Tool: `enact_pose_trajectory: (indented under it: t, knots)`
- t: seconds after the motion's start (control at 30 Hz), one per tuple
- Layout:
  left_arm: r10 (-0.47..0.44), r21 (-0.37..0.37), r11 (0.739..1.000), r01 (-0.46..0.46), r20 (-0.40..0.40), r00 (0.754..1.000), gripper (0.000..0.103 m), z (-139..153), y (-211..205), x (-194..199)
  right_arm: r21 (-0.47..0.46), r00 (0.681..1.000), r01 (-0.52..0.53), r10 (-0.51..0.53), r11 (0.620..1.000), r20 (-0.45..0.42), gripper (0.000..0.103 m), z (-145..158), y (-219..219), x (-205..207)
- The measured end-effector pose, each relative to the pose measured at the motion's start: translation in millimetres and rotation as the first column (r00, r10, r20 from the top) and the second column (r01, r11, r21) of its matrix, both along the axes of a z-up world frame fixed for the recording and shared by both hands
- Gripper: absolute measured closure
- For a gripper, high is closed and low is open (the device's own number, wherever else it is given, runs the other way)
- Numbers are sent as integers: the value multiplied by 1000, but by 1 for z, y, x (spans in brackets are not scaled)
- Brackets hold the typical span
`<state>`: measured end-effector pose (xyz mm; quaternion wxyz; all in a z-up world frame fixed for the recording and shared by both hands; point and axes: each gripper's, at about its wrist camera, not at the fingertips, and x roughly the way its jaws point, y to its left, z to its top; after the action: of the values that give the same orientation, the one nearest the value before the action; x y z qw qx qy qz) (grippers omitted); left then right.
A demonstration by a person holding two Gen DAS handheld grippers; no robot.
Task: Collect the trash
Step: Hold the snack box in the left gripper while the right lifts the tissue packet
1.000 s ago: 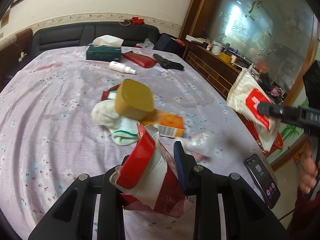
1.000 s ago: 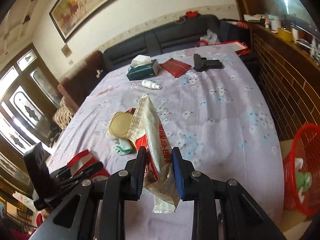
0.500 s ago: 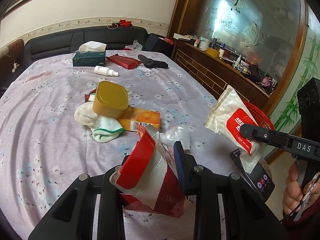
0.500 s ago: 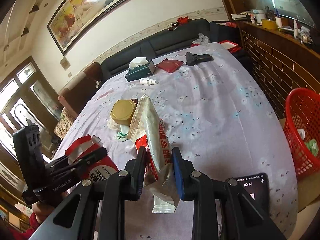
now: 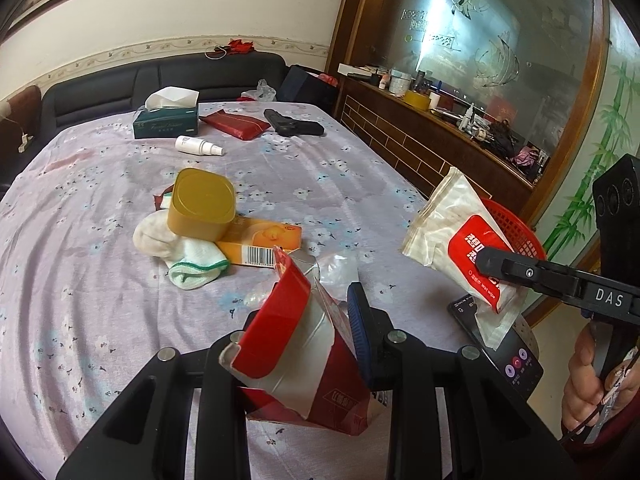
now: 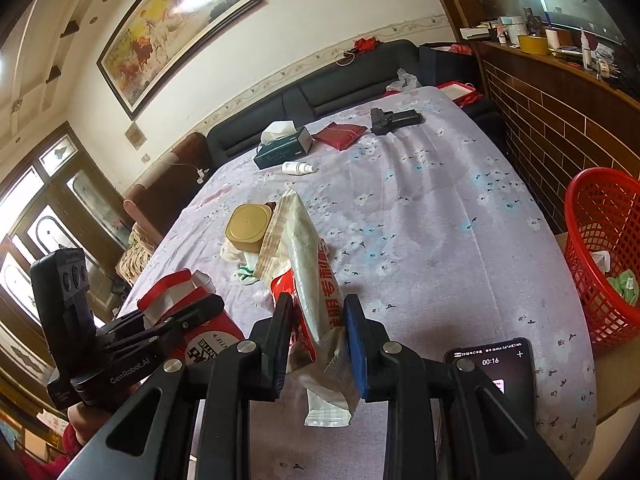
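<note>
My left gripper (image 5: 304, 320) is shut on a torn red and white carton (image 5: 296, 344), held above the near edge of the table; it also shows in the right wrist view (image 6: 188, 312). My right gripper (image 6: 320, 320) is shut on a white wet-wipe pack with a red label (image 6: 308, 264), which also shows in the left wrist view (image 5: 460, 236) at the right. A red mesh trash basket (image 6: 604, 256) stands on the floor to the right of the table, with some trash inside.
On the floral tablecloth (image 5: 100, 208) lie a gold tin (image 5: 200, 204), white socks (image 5: 176, 248), an orange box (image 5: 260, 244), clear plastic wrap (image 5: 340, 268), a spray bottle (image 5: 198, 146), a tissue box (image 5: 166, 118), a red pouch (image 5: 236, 124) and a black toy gun (image 5: 292, 124). A phone (image 6: 496, 364) lies at the near right edge.
Both grippers have drawn back and risen from the table with their loads. The right gripper's view has swung so the red basket shows larger at the right.
</note>
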<state>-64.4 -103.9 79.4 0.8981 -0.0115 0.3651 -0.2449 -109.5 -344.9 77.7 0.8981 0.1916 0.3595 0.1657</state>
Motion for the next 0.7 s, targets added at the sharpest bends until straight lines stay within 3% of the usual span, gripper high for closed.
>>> enact_pose_trajectory:
  t: [0.7]
  knots:
    - [-7,4,1000,7,0,1000,74,0,-4,1,9,1000,-10,10,1000,-1,75,-1,0,-1]
